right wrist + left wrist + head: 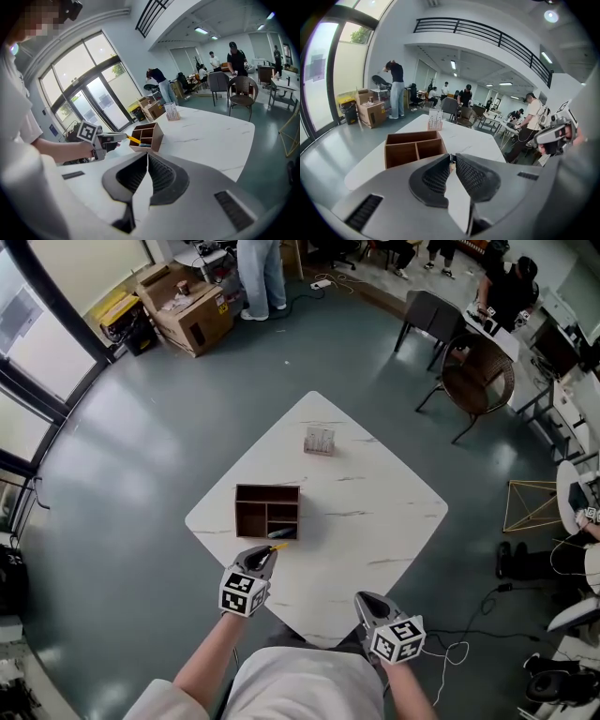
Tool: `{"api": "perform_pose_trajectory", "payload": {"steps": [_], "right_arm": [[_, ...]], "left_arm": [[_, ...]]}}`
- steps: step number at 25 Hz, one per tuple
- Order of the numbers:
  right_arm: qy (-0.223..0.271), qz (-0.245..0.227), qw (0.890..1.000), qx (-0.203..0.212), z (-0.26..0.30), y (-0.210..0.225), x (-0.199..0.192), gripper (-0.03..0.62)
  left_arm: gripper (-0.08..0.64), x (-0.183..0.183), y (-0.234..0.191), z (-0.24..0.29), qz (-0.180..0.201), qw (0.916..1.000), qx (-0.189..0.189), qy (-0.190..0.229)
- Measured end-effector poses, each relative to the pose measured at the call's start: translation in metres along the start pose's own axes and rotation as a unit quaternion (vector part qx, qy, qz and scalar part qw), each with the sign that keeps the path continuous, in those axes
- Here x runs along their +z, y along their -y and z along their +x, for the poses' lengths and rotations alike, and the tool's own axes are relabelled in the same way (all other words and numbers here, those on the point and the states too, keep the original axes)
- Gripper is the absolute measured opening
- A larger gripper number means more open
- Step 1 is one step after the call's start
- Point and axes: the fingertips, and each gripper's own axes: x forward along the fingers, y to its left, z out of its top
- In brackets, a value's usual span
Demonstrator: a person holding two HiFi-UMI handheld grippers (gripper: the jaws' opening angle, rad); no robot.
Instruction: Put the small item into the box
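a white marble-look table [375, 521] stands corner-on over a grey-blue floor in an open office hall with tall windows and a railed balcony above the room. one wooden box [267, 511] with three compartments sits on the table. beyond the box stands one small clear holder [320, 441]. farther beyond it are two chairs [476, 381] and one open cardboard carton [187, 307]. the left gripper [268, 555], just on the person's side of the box, has its jaws pinched on one small yellow item [278, 546], whose tip reaches the box's near edge. one dark blue thing [144, 145] lies in the box's near-right compartment. the right gripper [367, 602], well to the near right of the box, has its jaws pressed together on nothing
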Motion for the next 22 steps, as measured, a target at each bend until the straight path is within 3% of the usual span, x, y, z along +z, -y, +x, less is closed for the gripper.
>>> {"api": "perform_pose_trajectory", "payload": {"steps": [5, 14, 22], "right_arm": [[-0.002, 0.011, 1.000, 0.001, -0.001, 0.012, 0.003, 0.028], [-0.015, 0.036, 0.999, 0.009, 0.007, 0.027, -0.005, 0.028], [-0.022, 0.044, 0.999, 0.018, 0.021, 0.037, -0.001, 0.028]], "left_arm": [[0.052, -0.008, -0.002, 0.021, 0.008, 0.9994, 0.027, -0.019], [0.052, -0.022, -0.012, 0.059, 0.058, 0.9957, 0.049, -0.053], [0.052, -0.041, -0.012, 0.087, 0.108, 0.9877, 0.041, -0.106]]}}
